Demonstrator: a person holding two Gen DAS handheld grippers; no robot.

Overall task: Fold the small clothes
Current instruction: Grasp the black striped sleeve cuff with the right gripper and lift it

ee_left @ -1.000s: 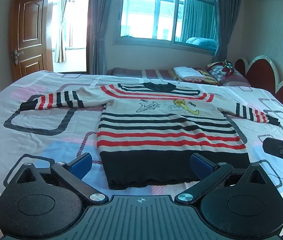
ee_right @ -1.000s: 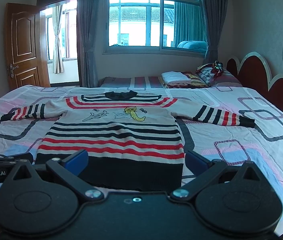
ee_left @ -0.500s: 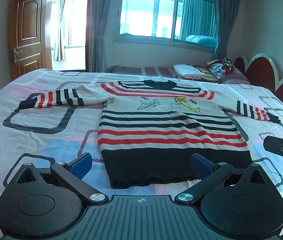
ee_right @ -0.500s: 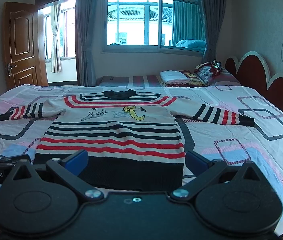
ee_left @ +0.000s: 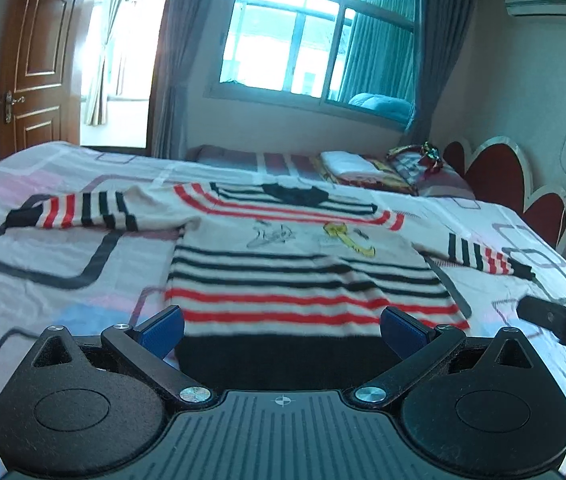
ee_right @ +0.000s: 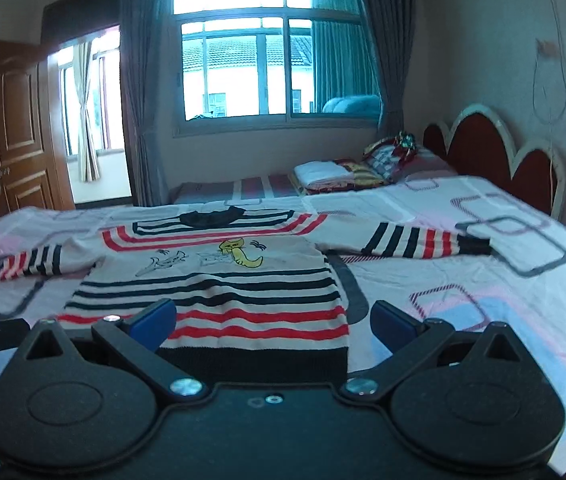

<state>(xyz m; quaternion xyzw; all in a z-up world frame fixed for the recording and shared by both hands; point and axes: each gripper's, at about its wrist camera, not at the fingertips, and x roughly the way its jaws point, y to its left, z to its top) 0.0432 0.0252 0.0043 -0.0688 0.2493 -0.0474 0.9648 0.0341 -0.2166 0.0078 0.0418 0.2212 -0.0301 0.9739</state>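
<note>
A small striped sweater (ee_left: 303,272) lies flat on the bed, face up, both sleeves spread out, black hem nearest me. It has red and black stripes, a black collar and a yellow cat picture. My left gripper (ee_left: 283,330) is open and empty, just above the hem. The sweater also shows in the right wrist view (ee_right: 211,292). My right gripper (ee_right: 273,320) is open and empty over the hem's right part. Each gripper shows at the other view's edge.
The bed (ee_left: 63,248) has a white sheet with square patterns. A red scalloped headboard (ee_right: 495,160) stands at the right. Folded bedding and pillows (ee_right: 347,170) lie at the far side. A door (ee_left: 39,64) and a window (ee_right: 271,68) are behind.
Both grippers have moved forward and lower toward the sweater's hem, so the sweater looks nearer. Both stay open. The sweater has not moved.
</note>
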